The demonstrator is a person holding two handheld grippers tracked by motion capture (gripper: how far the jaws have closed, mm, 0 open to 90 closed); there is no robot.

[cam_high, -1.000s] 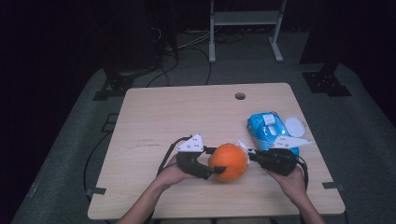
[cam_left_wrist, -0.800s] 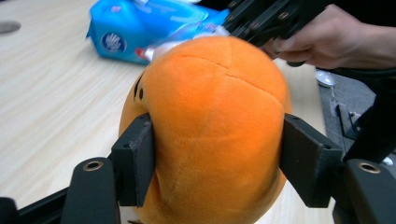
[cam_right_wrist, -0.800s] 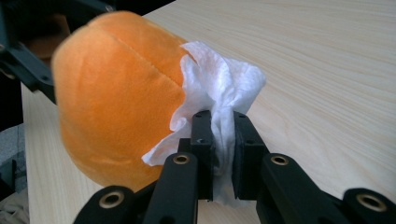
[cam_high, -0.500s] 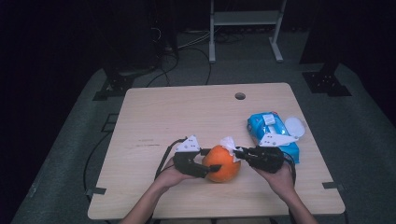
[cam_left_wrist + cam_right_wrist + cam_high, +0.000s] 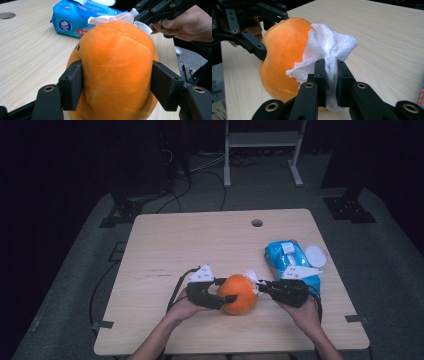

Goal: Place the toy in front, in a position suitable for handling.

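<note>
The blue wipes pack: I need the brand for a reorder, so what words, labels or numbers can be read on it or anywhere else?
"Vinda": white letters in the round dark-blue badge on the blue wipes pack.
Red label beside the badge: small print, too blurred to read.
White sticker on the pack's top, high view: too small to read.
Orange plush, white wipe: no text.

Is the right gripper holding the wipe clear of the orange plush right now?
No: the white wipe clamped in the right gripper lies against the orange plush.
</note>
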